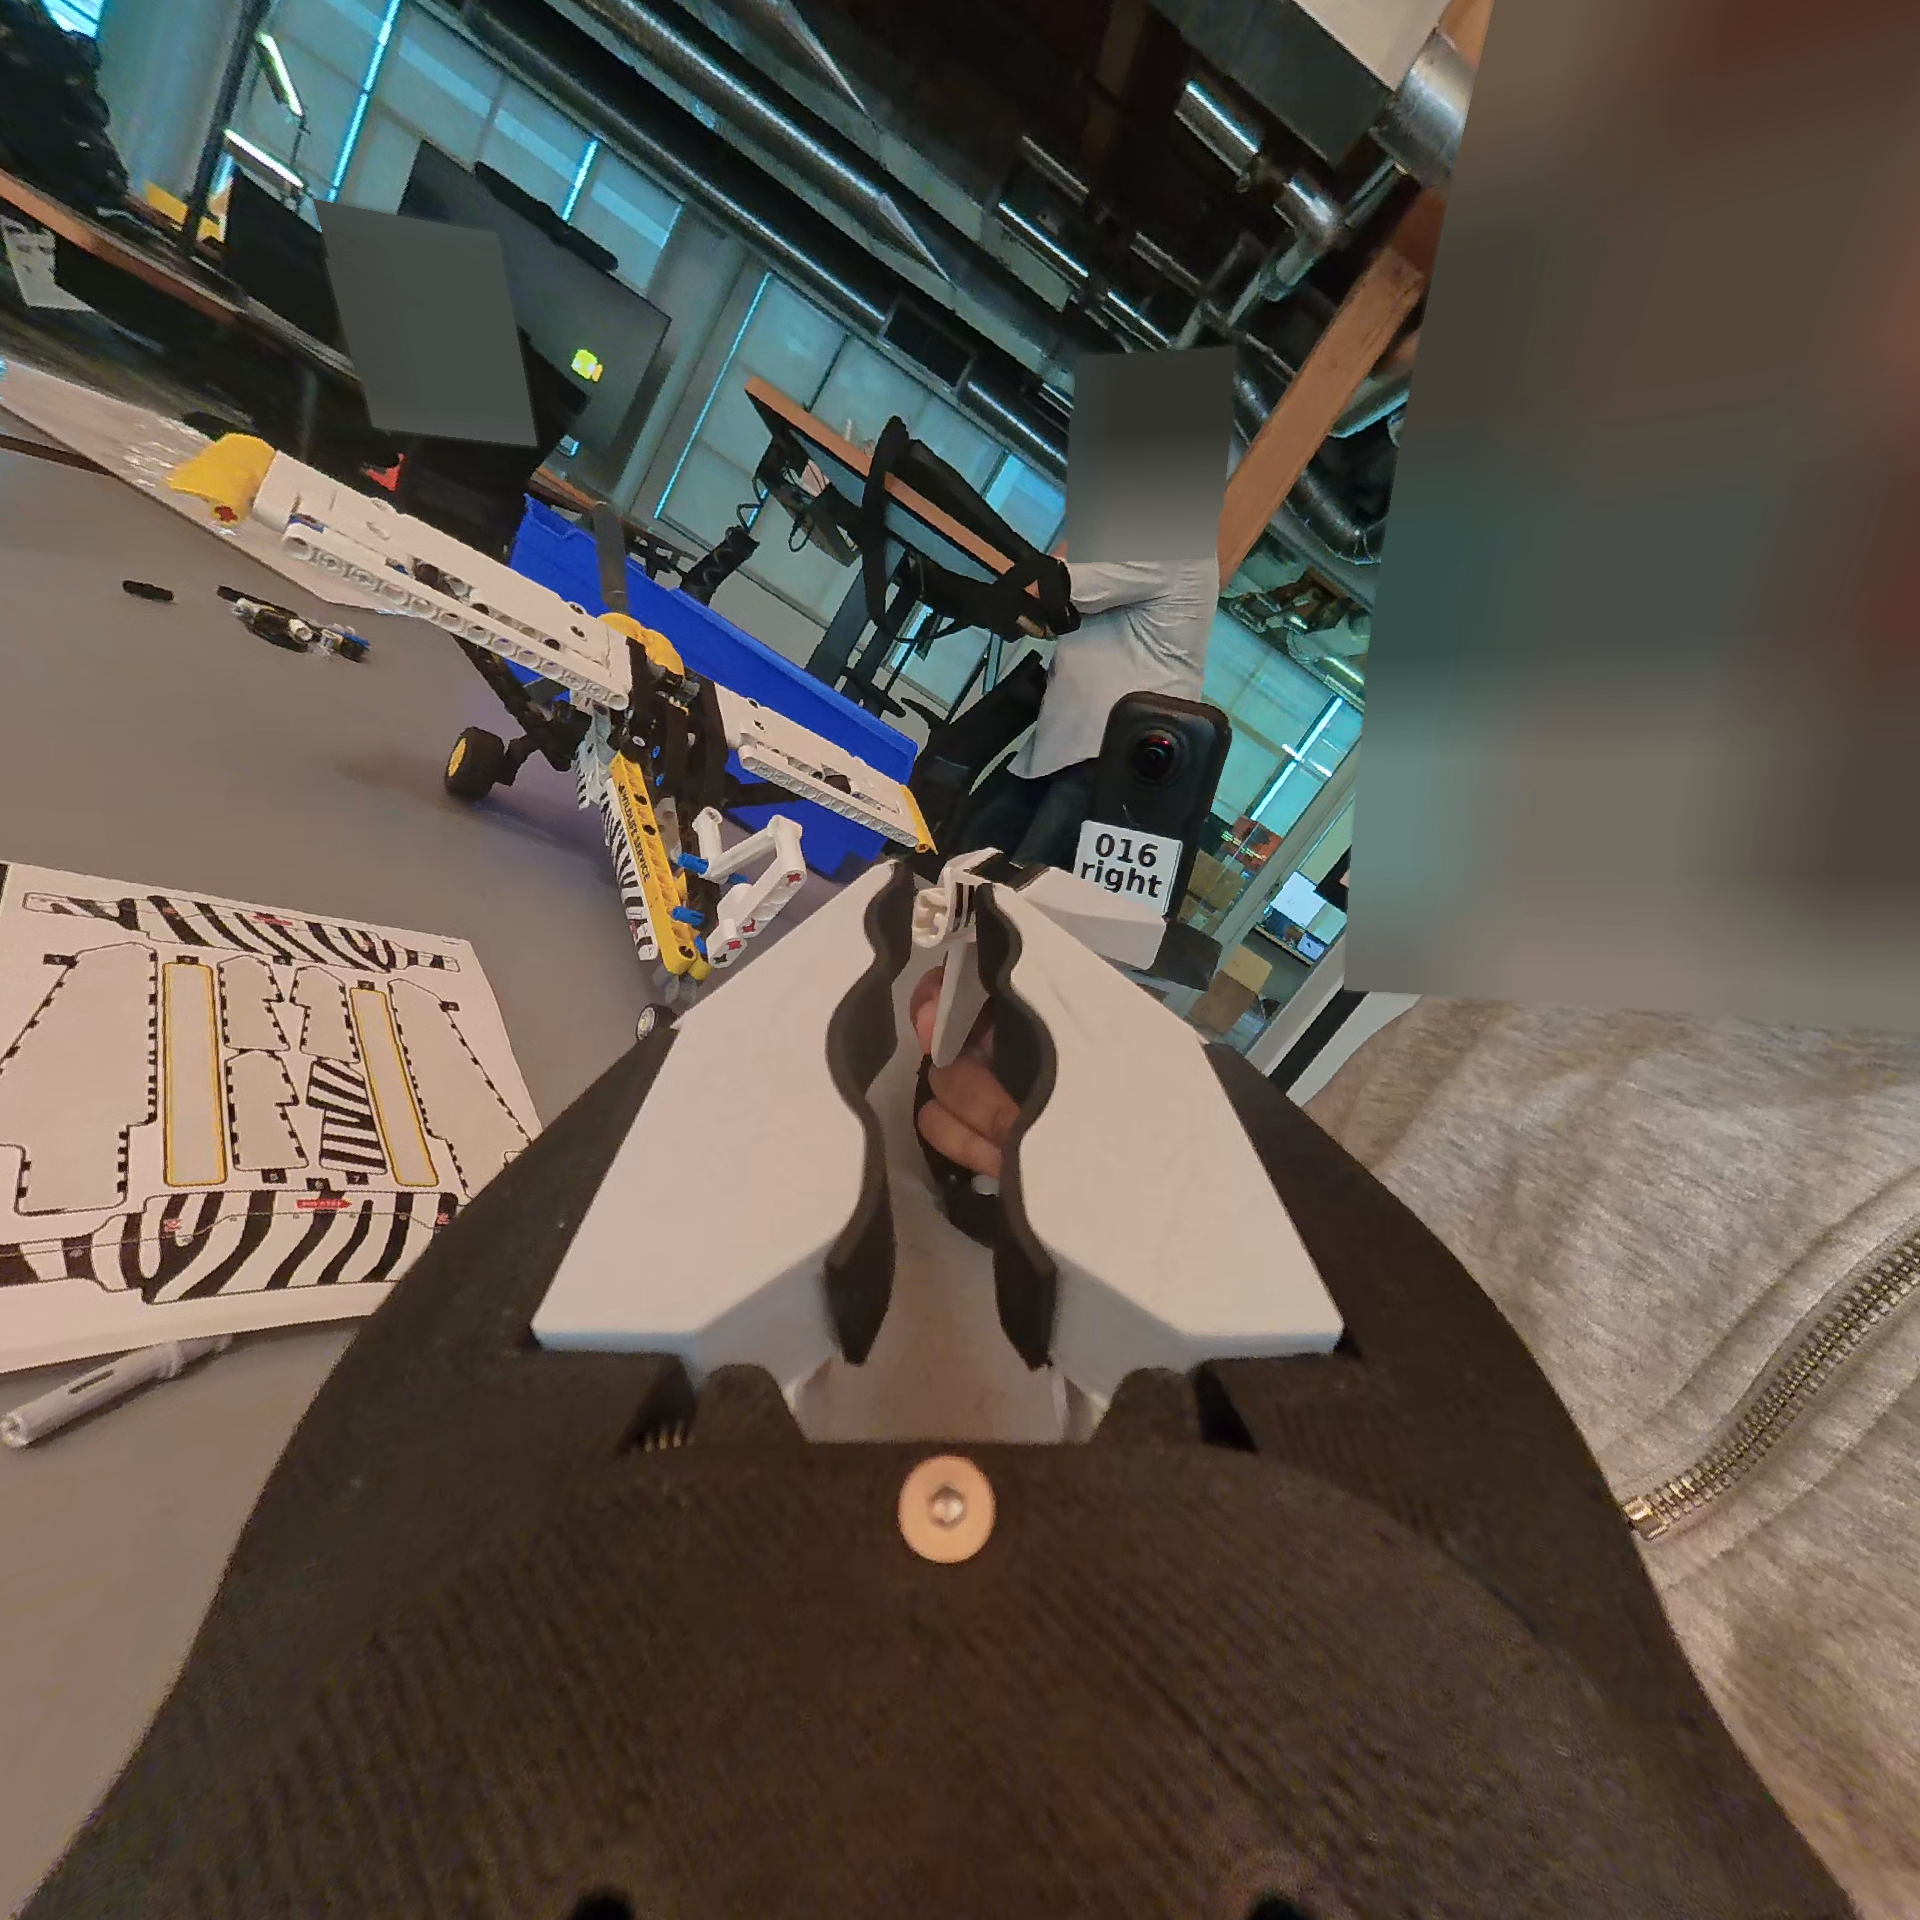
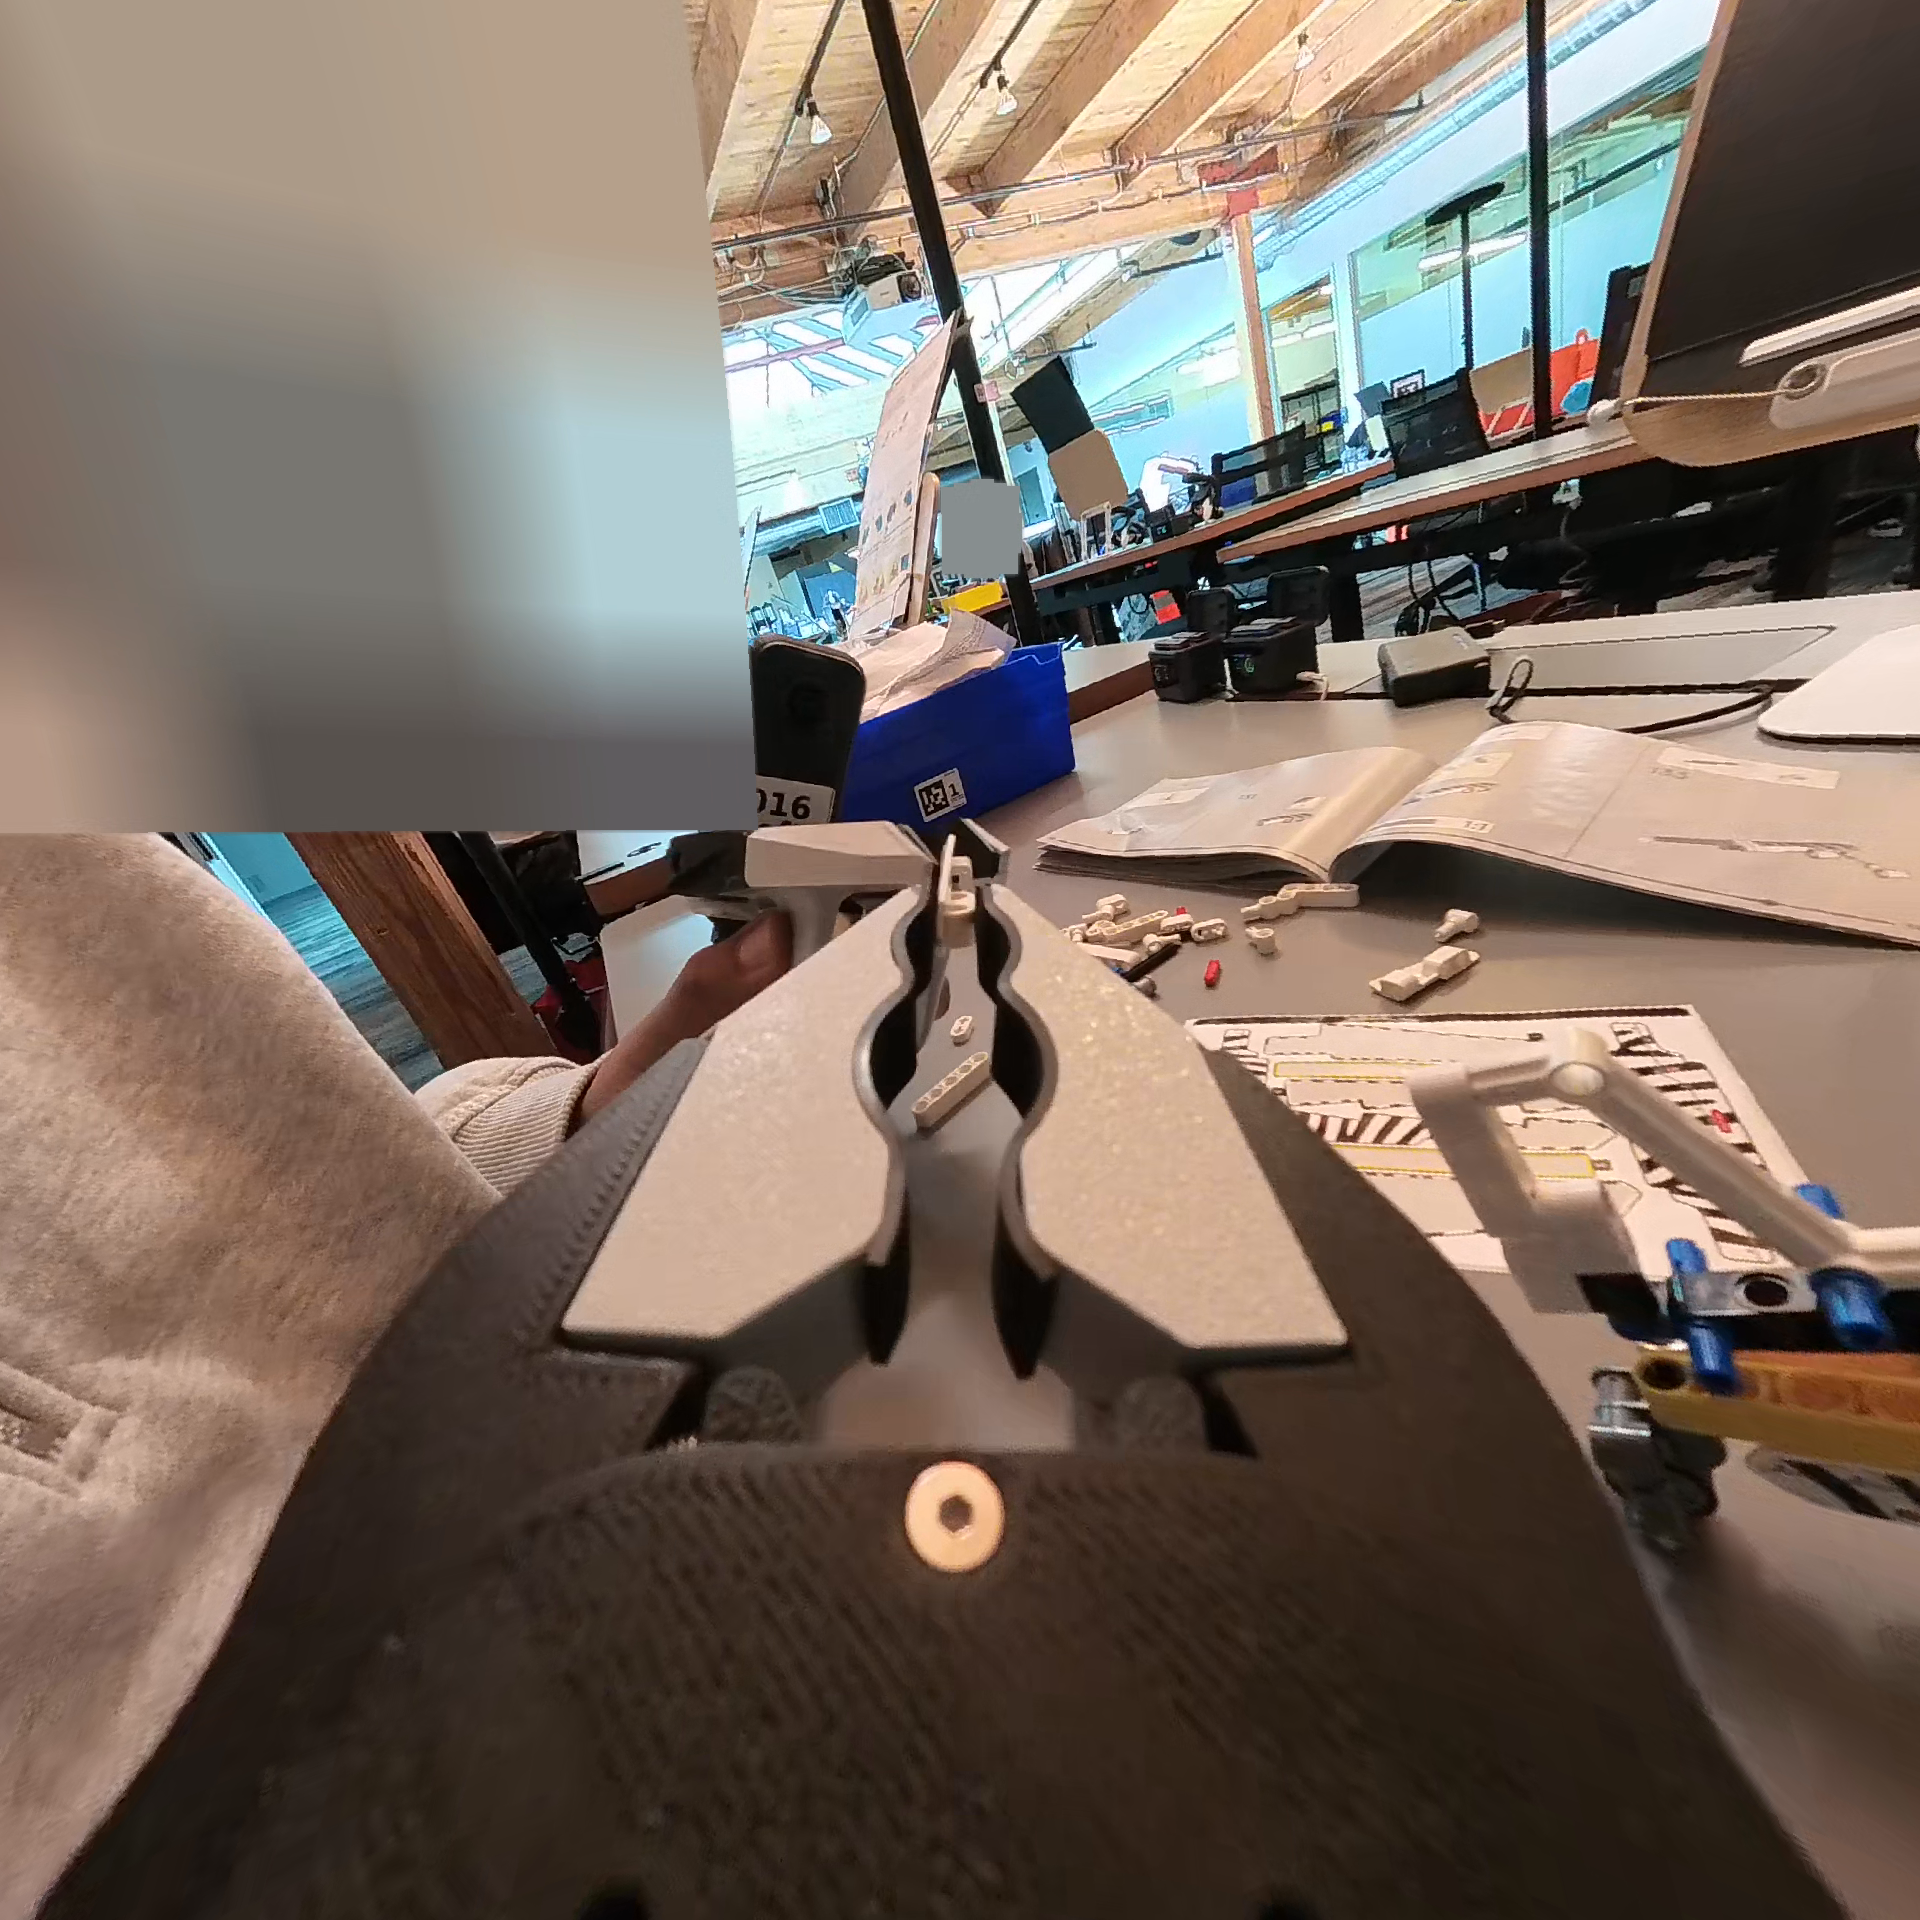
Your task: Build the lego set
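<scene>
A small white lego connector (image 1: 938, 910) sits between the tips of my left gripper (image 1: 943, 896), which is shut on it. In the right wrist view the same white connector (image 2: 957, 885) is pinched at the tips of my right gripper (image 2: 954, 883). The two grippers face each other tip to tip above the table edge. The right gripper's body (image 1: 1101, 914) shows just behind the piece. The left gripper's body (image 2: 831, 857) shows opposite, with a hand on it. The white, yellow and black lego plane (image 1: 582, 644) stands on the grey table to the left; its tail end (image 2: 1704, 1278) is at the lower right.
A zebra-striped sticker sheet (image 1: 239, 1091) lies by the plane and shows too in the right wrist view (image 2: 1455, 1081). A pen (image 1: 104, 1392) lies beside it. Loose white pieces (image 2: 1195, 925) and an open instruction booklet (image 2: 1507, 810) lie ahead. A blue bin (image 2: 966, 748) stands behind. My grey-sleeved body is close.
</scene>
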Demonstrator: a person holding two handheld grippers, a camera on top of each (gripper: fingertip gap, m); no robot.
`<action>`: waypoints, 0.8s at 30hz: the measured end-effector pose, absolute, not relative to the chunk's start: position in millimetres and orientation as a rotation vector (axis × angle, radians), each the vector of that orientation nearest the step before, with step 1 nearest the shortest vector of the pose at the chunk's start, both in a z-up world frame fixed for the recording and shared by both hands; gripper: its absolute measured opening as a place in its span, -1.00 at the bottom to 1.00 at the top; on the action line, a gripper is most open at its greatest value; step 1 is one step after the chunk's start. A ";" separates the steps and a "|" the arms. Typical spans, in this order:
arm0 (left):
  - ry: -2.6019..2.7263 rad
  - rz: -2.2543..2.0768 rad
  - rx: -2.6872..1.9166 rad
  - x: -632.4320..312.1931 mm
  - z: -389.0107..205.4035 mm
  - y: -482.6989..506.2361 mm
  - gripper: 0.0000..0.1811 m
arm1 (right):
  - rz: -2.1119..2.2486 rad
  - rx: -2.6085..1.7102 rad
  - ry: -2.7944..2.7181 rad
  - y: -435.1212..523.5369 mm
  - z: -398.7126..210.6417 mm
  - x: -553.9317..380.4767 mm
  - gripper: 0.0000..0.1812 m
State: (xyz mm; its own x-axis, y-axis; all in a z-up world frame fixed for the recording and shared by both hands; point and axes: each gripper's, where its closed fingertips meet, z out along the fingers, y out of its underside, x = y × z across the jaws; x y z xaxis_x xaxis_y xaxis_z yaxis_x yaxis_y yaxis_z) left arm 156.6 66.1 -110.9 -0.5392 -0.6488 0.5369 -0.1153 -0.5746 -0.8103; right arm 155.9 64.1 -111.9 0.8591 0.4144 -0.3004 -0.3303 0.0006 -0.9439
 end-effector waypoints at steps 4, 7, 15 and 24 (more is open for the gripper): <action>1.207 -2.191 -1.267 156.0 -110.5 66.1 -0.90 | 0.587 -1.456 -0.073 63.6 -111.4 155.6 -0.94; 1.207 -2.194 -1.265 155.7 -110.3 66.1 -0.90 | 0.589 -1.454 -0.074 63.4 -111.1 155.4 -0.94; 1.191 -2.200 -1.268 155.2 -109.9 68.4 -0.93 | 0.585 -1.446 -0.071 62.5 -110.2 157.3 -0.94; 1.171 -2.205 -1.255 153.4 -107.9 70.9 -1.00 | 0.583 -1.436 -0.063 61.2 -109.1 160.3 -0.94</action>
